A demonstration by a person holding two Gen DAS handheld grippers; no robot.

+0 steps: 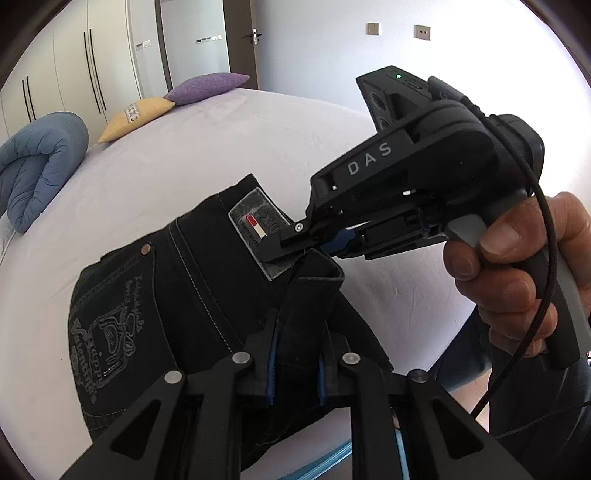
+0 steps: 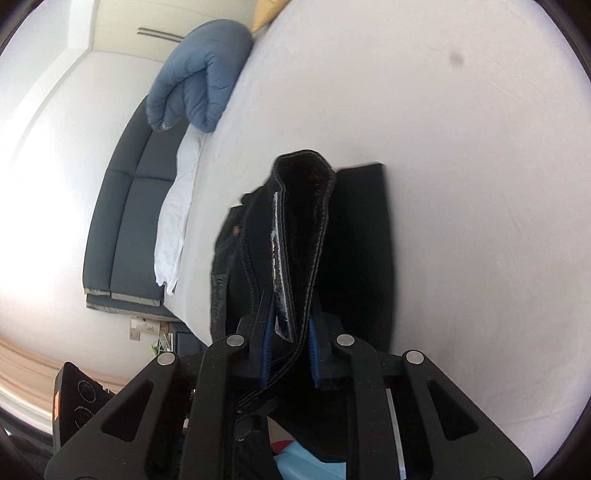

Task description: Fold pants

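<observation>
A bedroom in a home. Wide bed (image 1: 229,147) under a pale lilac sheet, with a purple pillow (image 1: 208,86) and a yellow pillow (image 1: 138,118) at its far edge and a rolled blue duvet (image 1: 37,162) beside them. Behind, tall white wardrobe doors (image 1: 92,62) with long dark handles, a dark-framed door (image 1: 243,40) with a lever handle, and two wall switches (image 1: 399,30). Alongside the bed, a dark grey upholstered panel (image 2: 125,229).

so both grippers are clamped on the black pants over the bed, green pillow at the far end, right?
Not green. The far pillow is purple, seen in the left wrist view. The rest holds: left gripper and right gripper both clamp the black pants over the bed.
</observation>
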